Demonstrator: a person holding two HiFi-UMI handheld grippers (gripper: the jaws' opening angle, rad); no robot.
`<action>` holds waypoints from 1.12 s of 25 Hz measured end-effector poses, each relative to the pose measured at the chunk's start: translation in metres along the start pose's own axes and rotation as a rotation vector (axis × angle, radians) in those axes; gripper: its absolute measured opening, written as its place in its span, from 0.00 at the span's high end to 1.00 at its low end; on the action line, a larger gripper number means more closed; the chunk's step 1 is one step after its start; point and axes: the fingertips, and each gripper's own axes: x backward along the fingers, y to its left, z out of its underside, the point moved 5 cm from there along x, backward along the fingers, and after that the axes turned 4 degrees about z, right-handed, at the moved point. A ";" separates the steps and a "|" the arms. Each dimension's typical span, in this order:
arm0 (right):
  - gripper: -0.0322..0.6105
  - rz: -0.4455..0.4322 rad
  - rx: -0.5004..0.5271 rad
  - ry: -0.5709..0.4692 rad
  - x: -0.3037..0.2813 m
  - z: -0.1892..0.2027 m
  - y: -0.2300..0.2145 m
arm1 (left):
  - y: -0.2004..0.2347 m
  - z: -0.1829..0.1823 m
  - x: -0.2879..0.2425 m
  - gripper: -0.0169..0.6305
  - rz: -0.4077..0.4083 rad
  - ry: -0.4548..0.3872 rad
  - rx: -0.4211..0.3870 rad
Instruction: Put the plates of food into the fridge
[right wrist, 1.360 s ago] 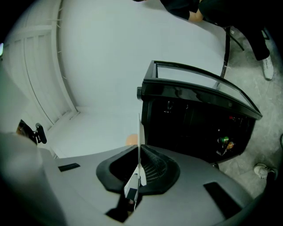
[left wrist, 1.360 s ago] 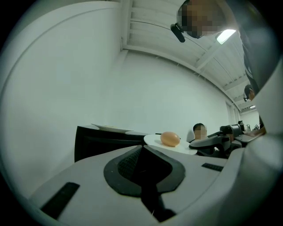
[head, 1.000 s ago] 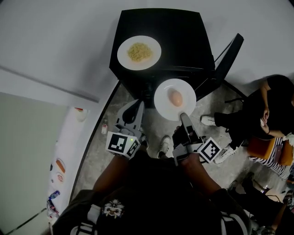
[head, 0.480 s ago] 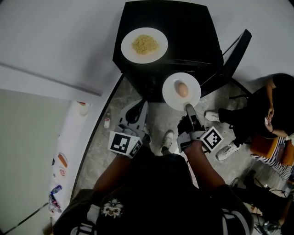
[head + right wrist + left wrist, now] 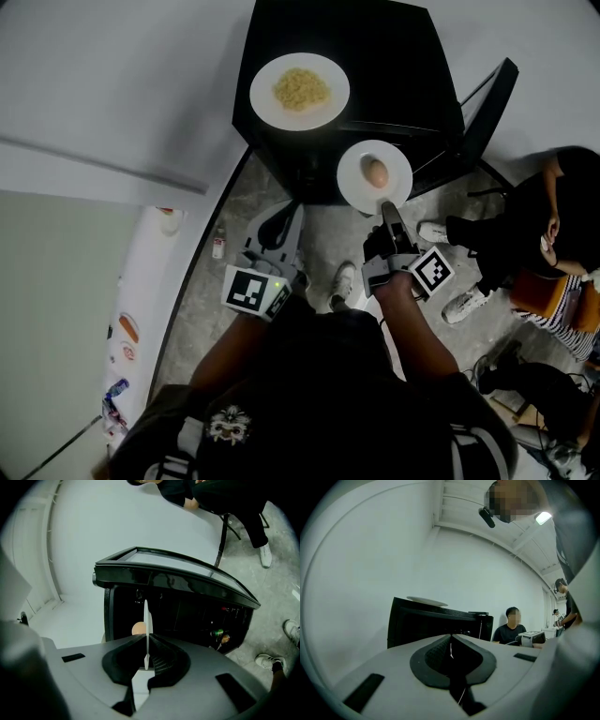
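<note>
A black fridge (image 5: 394,56) stands ahead with its door (image 5: 480,105) swung open to the right. On its top rests a white plate of noodles (image 5: 299,91), seen edge-on in the left gripper view (image 5: 426,602). My right gripper (image 5: 386,214) is shut on the near rim of a second white plate (image 5: 361,192) that carries a tan egg-shaped food (image 5: 377,172), held in front of the open fridge. In the right gripper view this plate (image 5: 146,620) is edge-on between the pads of the right gripper (image 5: 146,660). My left gripper (image 5: 281,225) (image 5: 451,651) is shut and empty, lower left of the fridge.
A tall white appliance (image 5: 141,309) with stickers lies along the left. A small bottle (image 5: 217,248) stands on the floor beside it. People sit at the right (image 5: 544,225). Cans (image 5: 216,633) show inside the fridge. My feet (image 5: 343,283) are on the grey floor.
The right gripper has carried the egg plate down and closer to the fridge's open front. The left gripper has stayed where it was, still shut.
</note>
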 end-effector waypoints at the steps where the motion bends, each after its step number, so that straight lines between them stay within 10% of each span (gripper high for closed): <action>1: 0.89 0.005 -0.009 -0.009 -0.004 -0.001 -0.002 | 0.002 0.001 -0.003 0.94 0.005 0.001 0.002; 28: 0.89 0.019 -0.064 -0.137 -0.083 -0.025 -0.010 | 0.021 0.006 -0.025 0.94 0.057 0.030 0.008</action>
